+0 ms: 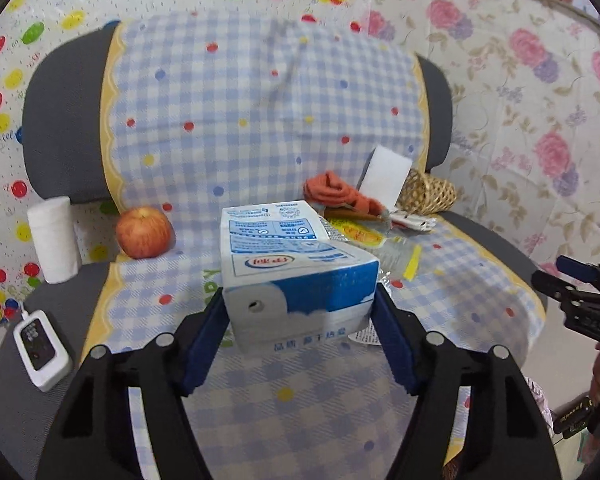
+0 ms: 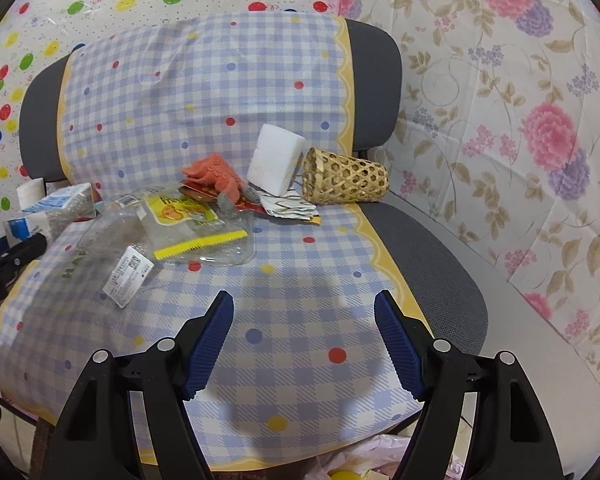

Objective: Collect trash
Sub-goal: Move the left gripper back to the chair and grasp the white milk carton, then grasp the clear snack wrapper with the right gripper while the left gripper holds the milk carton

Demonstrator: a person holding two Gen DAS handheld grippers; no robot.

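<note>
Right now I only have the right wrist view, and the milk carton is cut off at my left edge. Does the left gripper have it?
Observer: Yes. The left gripper has its blue pads against both sides of the milk carton.
Operator: Is anything hidden behind the carton from me?
Observer: A red apple sits on the chair, left of the carton in the left wrist view, near a white paper roll.
Operator: Anything else on that side?
Observer: A small white device with a dark screen lies on the bare grey cushion at the seat's left edge.
</note>
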